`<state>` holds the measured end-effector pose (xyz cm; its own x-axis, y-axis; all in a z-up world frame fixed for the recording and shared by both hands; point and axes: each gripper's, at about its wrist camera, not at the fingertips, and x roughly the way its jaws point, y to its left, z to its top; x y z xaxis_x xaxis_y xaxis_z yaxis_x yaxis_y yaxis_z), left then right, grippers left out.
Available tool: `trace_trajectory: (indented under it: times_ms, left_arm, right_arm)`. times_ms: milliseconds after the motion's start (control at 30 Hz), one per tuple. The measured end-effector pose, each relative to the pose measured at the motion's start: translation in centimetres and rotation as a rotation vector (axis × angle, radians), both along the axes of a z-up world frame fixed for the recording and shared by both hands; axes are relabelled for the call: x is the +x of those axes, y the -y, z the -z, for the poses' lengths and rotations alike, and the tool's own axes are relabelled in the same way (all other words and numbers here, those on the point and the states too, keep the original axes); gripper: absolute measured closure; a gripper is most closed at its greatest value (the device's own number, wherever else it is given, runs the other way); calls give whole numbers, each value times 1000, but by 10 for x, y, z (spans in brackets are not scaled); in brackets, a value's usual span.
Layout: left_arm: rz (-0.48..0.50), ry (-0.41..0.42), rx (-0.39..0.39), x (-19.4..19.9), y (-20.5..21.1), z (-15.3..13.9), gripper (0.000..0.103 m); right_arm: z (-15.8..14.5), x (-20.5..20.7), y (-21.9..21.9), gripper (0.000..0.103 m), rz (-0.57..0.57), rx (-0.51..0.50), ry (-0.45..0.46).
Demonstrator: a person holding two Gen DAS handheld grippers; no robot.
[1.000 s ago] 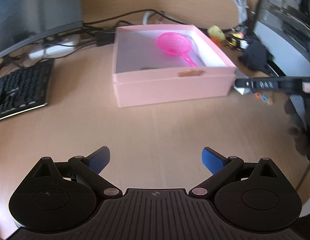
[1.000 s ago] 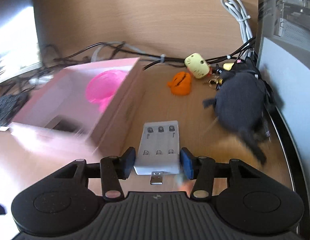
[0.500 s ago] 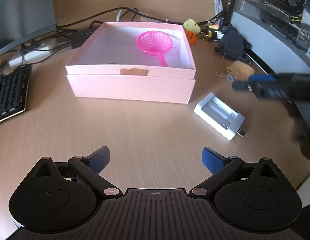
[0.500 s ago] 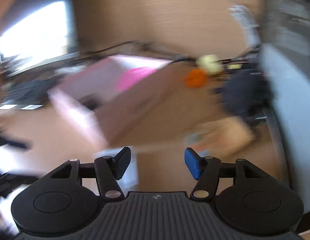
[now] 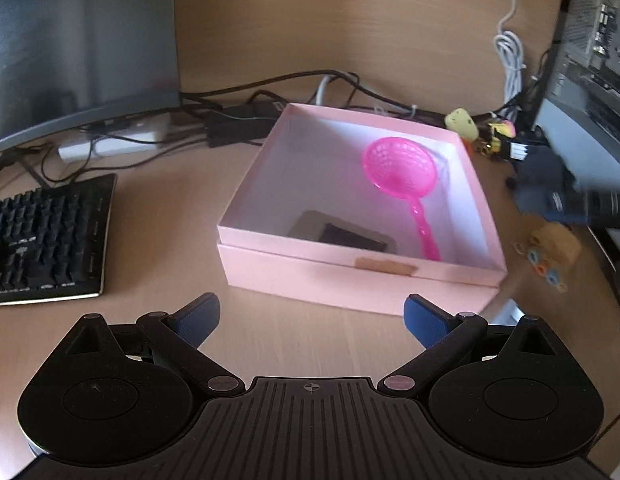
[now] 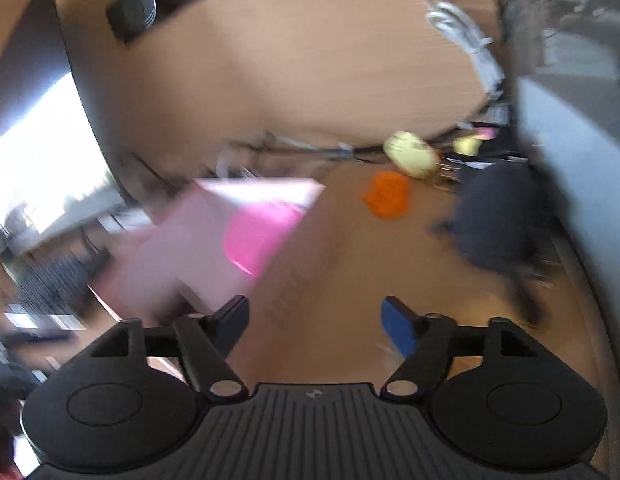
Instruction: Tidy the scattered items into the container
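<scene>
Pale pink box (image 5: 350, 280) is showing a white interior and a tan tape strip (image 5: 384, 267); hot-pink mesh strainer (image 5: 400, 168) lying inside; black keyboard (image 5: 45, 240), orange toy (image 6: 388, 196), pale yellow toy (image 6: 410, 154) sitting outside

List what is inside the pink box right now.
Inside the pink box: a pink strainer leaning toward the right wall, and a flat grey-and-black item by the front wall. The front wall hides part of that item and the floor directly behind it.

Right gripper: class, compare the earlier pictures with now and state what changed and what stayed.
The right gripper let go of the white battery charger; its jaws are opening with nothing between them. The left gripper stays open and empty. The pink strainer remains in the pink box.
</scene>
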<state>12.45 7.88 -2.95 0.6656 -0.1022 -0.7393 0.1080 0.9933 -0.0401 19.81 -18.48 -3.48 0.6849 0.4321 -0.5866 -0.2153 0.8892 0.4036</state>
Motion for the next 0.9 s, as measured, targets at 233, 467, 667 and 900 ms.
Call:
trace_trajectory:
  times_ms: [233,467,667,900]
  left_arm:
    - [12,-36,-7,6,9,6,2]
    - [-19,-37,-8,10,8,8,2]
    - [7,-26,-36,18,17,3,2]
    - [99,-29,-63,27,41,7,2]
  right_arm:
    - [10,57,-56,23,-95,-37,-43]
    - [10,84,-92,26,-213,-55,-18]
    - [1,71,-74,26,-176,-100,49]
    - [6,24,-19,26,-2,-262,105]
